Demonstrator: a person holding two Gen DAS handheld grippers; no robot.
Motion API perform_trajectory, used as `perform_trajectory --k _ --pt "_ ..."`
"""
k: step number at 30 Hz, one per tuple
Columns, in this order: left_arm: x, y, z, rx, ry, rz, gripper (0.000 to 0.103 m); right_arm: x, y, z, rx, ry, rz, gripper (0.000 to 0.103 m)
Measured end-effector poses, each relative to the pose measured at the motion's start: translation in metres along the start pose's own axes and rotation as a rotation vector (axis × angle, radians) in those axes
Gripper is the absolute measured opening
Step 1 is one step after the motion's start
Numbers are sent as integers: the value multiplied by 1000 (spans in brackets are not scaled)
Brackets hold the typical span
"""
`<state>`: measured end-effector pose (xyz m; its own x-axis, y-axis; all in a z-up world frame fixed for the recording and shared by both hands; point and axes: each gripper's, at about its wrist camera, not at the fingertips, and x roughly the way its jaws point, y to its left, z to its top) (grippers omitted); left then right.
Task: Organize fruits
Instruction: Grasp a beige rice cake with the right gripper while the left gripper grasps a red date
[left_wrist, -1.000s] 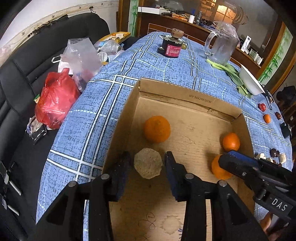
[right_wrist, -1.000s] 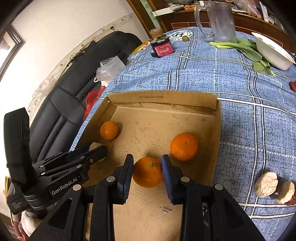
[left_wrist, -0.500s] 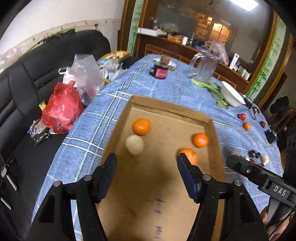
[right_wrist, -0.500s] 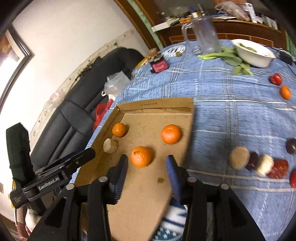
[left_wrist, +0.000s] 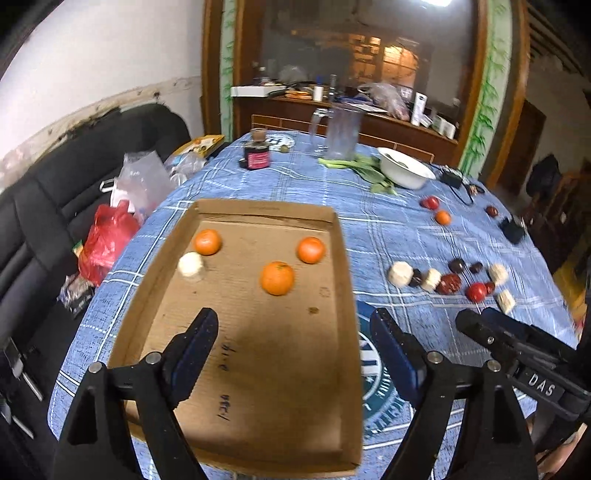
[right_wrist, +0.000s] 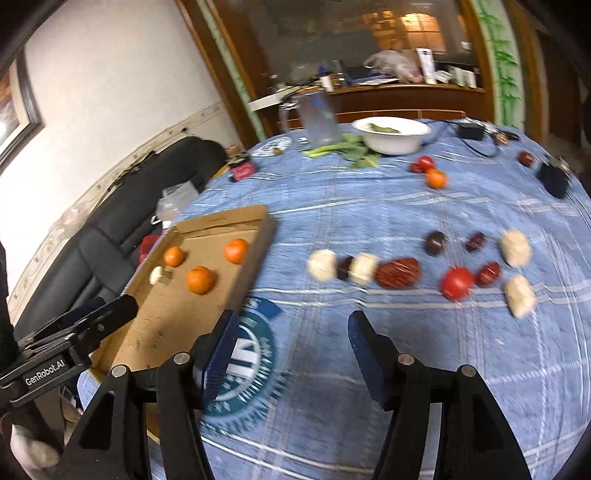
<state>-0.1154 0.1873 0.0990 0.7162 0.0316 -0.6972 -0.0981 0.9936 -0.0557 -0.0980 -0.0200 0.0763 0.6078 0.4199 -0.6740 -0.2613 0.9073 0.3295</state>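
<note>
A shallow cardboard box (left_wrist: 258, 210) lies on the blue checked tablecloth and holds three oranges (left_wrist: 277, 278) and one pale round fruit (left_wrist: 190, 264). It also shows in the right wrist view (right_wrist: 221, 221). My left gripper (left_wrist: 291, 325) is open and empty, raised over the box's near end. My right gripper (right_wrist: 290, 332) is open and empty above the cloth, right of the box. Loose fruits lie on the cloth: pale ones (right_wrist: 322, 264), dark red ones (right_wrist: 399, 273), a tomato (right_wrist: 457, 283) and a far orange (right_wrist: 436, 179).
A white bowl (right_wrist: 391, 134), greens (right_wrist: 343, 149), a glass jug (right_wrist: 317, 118) and a dark jar (left_wrist: 256, 155) stand at the table's far side. Black gadgets with cables (right_wrist: 554, 177) lie at the far right. A black sofa with bags (left_wrist: 107, 236) is on the left.
Both grippers have let go of their fruits, opened wide and pulled back and up from the box. The right gripper has swung right, over the cloth.
</note>
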Motion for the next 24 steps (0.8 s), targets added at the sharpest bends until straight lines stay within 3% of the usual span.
perform_trajectory --k 9,24 --pt "-4 -35 -9 95 -7 23 84 -16 -39 -10 83 -16 -44 67" --pt "9 -45 -10 115 20 19 84 -11 -52 -15 99 -5 -50 67"
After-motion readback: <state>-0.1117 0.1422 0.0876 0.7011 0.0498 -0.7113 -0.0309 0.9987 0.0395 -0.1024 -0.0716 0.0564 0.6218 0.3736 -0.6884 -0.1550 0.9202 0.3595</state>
